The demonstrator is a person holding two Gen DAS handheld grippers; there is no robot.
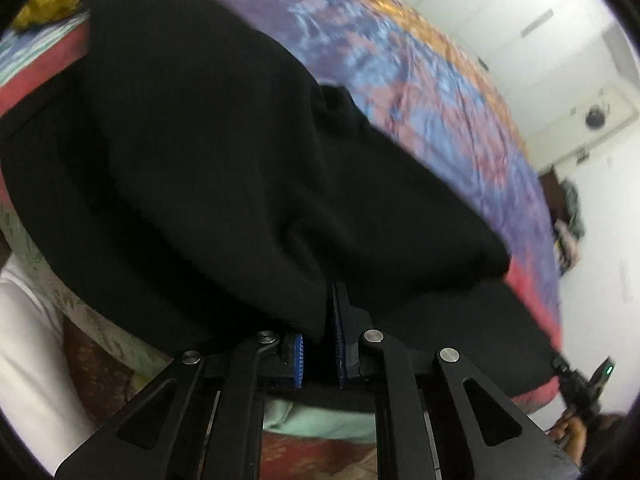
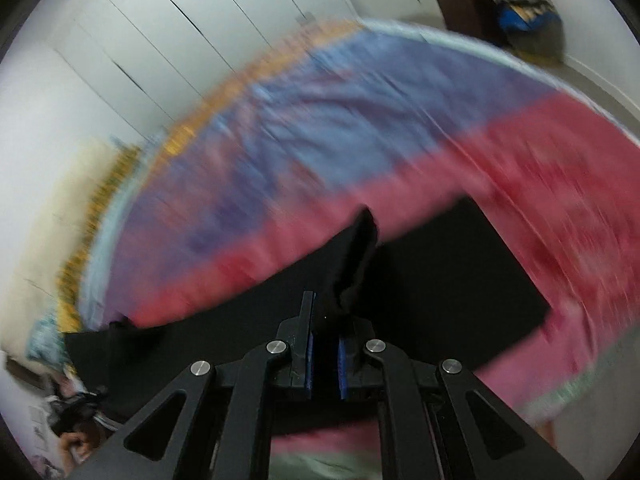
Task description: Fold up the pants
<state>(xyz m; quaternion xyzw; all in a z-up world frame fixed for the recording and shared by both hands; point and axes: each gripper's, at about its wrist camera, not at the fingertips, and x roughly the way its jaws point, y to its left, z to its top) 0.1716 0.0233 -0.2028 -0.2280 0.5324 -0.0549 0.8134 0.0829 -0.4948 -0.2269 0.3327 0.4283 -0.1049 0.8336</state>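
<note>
We have both jaws clamped on the black pants [image 1: 192,168]: left gripper [image 1: 320,344] and right gripper [image 2: 326,352] each pinch an edge, the cloth draping ahead of them over the bed [image 2: 360,128]

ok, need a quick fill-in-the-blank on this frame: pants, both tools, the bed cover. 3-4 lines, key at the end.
1. Both tools are shut on the ____ pants.
2. The left tool pinches a bunched fold that hangs above the ____.
3. In the right wrist view, the part of the pants lying flat rests on the ____ band of the bed cover, past the right tool.

Missing words: black; bed cover; red
</note>
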